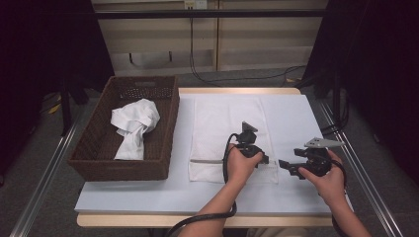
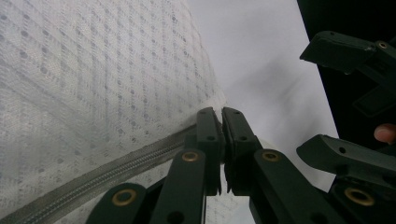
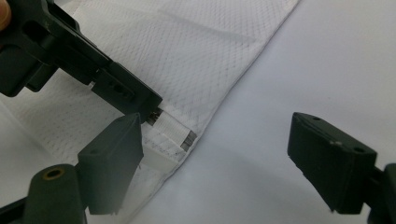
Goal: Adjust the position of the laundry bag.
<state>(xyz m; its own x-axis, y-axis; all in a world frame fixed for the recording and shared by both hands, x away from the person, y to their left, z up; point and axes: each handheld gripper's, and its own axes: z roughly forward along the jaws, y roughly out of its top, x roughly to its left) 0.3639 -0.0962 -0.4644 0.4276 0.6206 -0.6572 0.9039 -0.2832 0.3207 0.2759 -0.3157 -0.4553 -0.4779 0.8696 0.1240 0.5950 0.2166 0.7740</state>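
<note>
A white mesh bag (image 1: 222,123) lies flat on the table, its grey zipper (image 1: 205,161) running along the near edge. In the left gripper view the mesh (image 2: 93,70) and the zipper (image 2: 93,177) lie just in front of my left gripper (image 2: 222,114). Its jaws are pressed together on the bag's edge at the zipper's right end. The right gripper view shows that pinch on a small ribbed white tab (image 3: 170,126) at the bag's corner. My right gripper (image 3: 215,128) stands open just right of that corner, with nothing between its fingers. From above, the left gripper (image 1: 264,159) and right gripper (image 1: 288,168) are close together.
A brown wicker basket (image 1: 118,165) stands at the table's left with a crumpled white cloth (image 1: 133,126) inside. The white table top (image 1: 296,118) extends to the right of the bag. Metal rails run along both sides of the table.
</note>
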